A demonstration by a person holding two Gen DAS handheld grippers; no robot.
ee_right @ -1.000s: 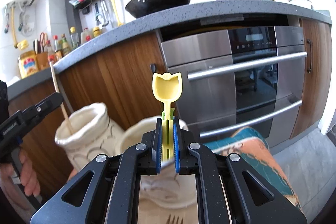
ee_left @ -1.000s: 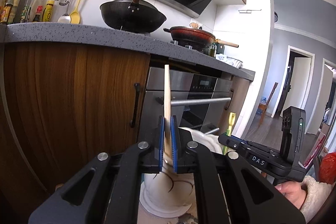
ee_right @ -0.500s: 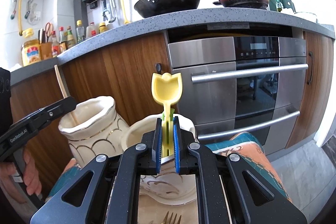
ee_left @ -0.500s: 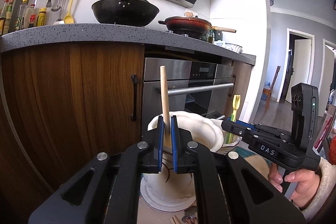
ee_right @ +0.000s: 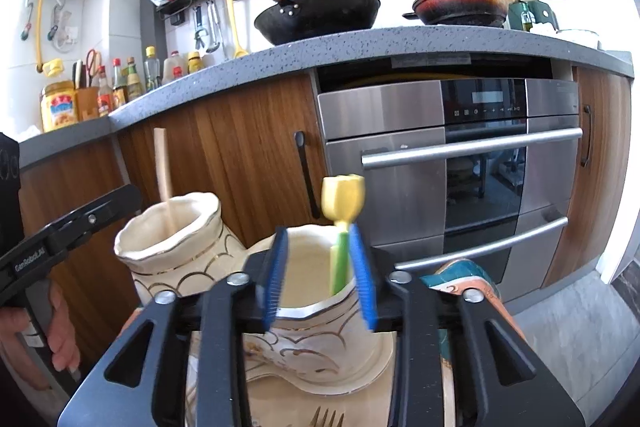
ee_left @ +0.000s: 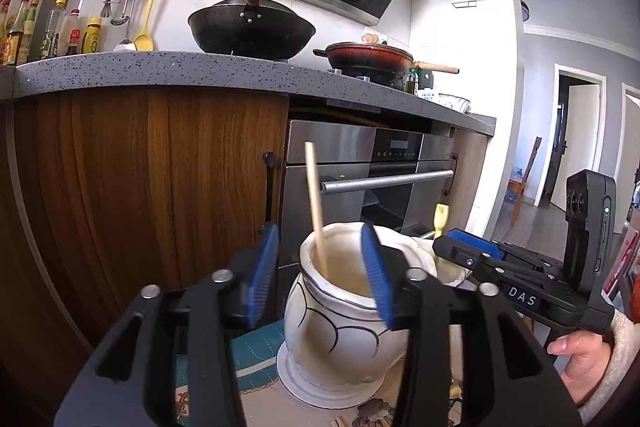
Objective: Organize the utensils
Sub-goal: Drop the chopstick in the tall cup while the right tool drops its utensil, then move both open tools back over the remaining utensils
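Note:
In the left wrist view a wooden stick (ee_left: 315, 203) stands tilted inside a cream vase (ee_left: 340, 331). My left gripper (ee_left: 320, 279) is open around the vase mouth, apart from the stick. In the right wrist view a yellow tulip-topped utensil with a green stem (ee_right: 342, 227) leans in a second cream vase (ee_right: 320, 323). My right gripper (ee_right: 320, 275) is open around it; the stem lies close to the right pad. The first vase (ee_right: 176, 251) and stick (ee_right: 164, 175) show at left there.
Both vases stand on a patterned cloth (ee_left: 256, 351). A fork (ee_right: 326, 419) lies at the front. Wooden cabinets (ee_left: 140, 187) and a steel oven (ee_right: 460, 167) are behind, under a grey counter (ee_right: 360, 43) with pans. The right gripper also shows in the left wrist view (ee_left: 520, 287).
Both grippers have opened and let go. The stick now rests in the left vase and the tulip utensil in the right vase. Both grippers sit lower, near the vase mouths.

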